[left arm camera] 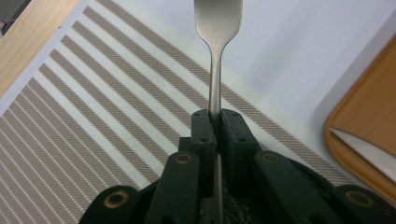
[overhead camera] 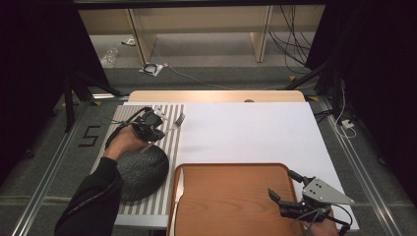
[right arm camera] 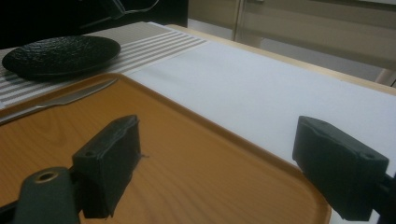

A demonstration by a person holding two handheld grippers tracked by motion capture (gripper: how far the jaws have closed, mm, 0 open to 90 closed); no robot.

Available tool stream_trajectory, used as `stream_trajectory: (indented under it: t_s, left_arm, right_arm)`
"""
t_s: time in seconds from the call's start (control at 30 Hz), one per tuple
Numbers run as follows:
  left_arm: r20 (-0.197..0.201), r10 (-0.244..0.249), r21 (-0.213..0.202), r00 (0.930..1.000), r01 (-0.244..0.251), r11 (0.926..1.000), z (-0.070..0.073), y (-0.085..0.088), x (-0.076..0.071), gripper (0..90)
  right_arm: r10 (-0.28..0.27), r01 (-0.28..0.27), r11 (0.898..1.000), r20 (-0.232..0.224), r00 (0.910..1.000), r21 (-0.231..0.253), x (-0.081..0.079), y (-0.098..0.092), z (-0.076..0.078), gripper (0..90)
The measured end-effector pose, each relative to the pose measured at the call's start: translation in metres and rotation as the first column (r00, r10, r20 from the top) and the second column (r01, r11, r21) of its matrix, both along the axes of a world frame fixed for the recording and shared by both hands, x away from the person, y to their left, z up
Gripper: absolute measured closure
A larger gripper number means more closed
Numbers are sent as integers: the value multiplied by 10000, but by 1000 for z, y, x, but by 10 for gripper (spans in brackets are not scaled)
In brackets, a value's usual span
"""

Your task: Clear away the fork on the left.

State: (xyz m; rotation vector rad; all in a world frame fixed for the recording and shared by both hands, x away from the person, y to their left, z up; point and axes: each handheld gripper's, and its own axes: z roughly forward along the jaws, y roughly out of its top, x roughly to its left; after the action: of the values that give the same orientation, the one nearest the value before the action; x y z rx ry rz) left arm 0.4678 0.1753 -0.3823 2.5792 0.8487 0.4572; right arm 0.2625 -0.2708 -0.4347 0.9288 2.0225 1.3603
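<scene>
Above the striped placemat (left arm camera: pixel 93 116), left hand-held gripper (left arm camera: pixel 216 116) pinching fork (left arm camera: pixel 215 56) handle, tines pointing away, right hand-held gripper (right arm camera: pixel 215 163) spread

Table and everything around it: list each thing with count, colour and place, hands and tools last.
fork: one, silver, clamped by its handle in the left tool above the striped mat
knife: one, silver, lying along the left edge of the tray
plate: one, black, rough-textured, on the striped mat at the near left
tray: one, brown wood, at the near edge of the white sheet
striped mat: one, beige and white, at the table's left
white sheet: one, covering the middle and right of the table
table: one, light wood
left tool: one, black, shut on the fork
right tool: one, black, open over the tray's right corner
</scene>
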Motion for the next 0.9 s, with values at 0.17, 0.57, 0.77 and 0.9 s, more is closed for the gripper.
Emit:
stream_trajectory:
  t_s: [0.17, 0.57, 0.77, 0.9]
  left_arm:
    - [-58, -384, -55, 9992, 384, 9992, 0, -12, -15, 841]
    - [-6, -958, -588, 9954, 956, 9937, -6, -31, -49, 840]
    - [-122, -1306, -405, 9914, 1301, 9907, -7, -41, -60, 841]
    - [-127, -1391, -410, 9902, 1385, 9895, -7, -45, -66, 841]
  right_arm:
    - [1, -1, 10000, 23, 10000, 39, 0, 0, 0, 161]
    - [-11, 12, 10000, 48, 10000, -14, -1, 1, 1, 161]
    - [23, -23, 10000, 69, 10000, 24, -1, 1, 1, 161]
    - [30, -30, 10000, 65, 10000, 13, -2, 1, 1, 161]
